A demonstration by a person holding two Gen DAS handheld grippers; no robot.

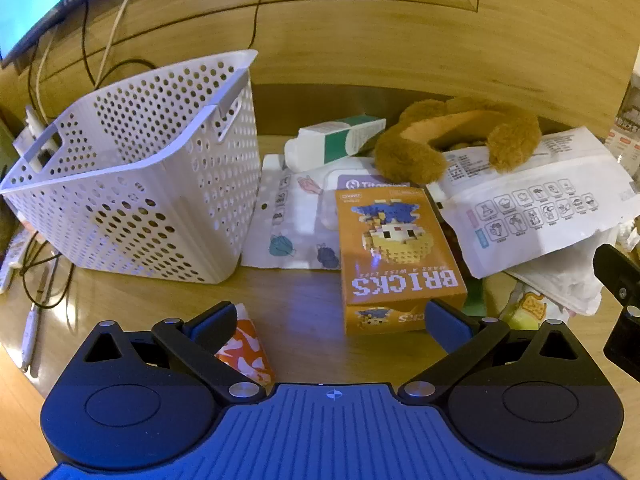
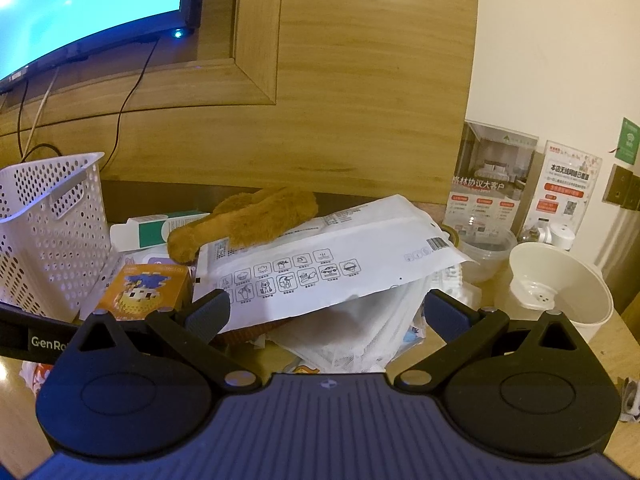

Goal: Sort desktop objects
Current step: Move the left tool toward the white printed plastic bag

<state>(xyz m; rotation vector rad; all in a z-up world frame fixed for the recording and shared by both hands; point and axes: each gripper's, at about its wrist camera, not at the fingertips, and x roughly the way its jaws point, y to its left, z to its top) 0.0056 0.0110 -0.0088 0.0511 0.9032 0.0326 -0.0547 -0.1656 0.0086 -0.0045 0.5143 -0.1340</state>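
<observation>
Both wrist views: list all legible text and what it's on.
"BRICKS": orange box, upside down to the left wrist camera.
"Titan...", cut off: purple label behind the box.
"GenRo...", cut off: left gripper body, in the right wrist view.
Chinese print: envelope and stand cards; too small to quote.

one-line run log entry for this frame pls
phase: approach | left gripper: open, empty, fingers near orange BRICKS box | right gripper: open, empty, facing white printed mailer bag | white perforated plastic basket: upright
</observation>
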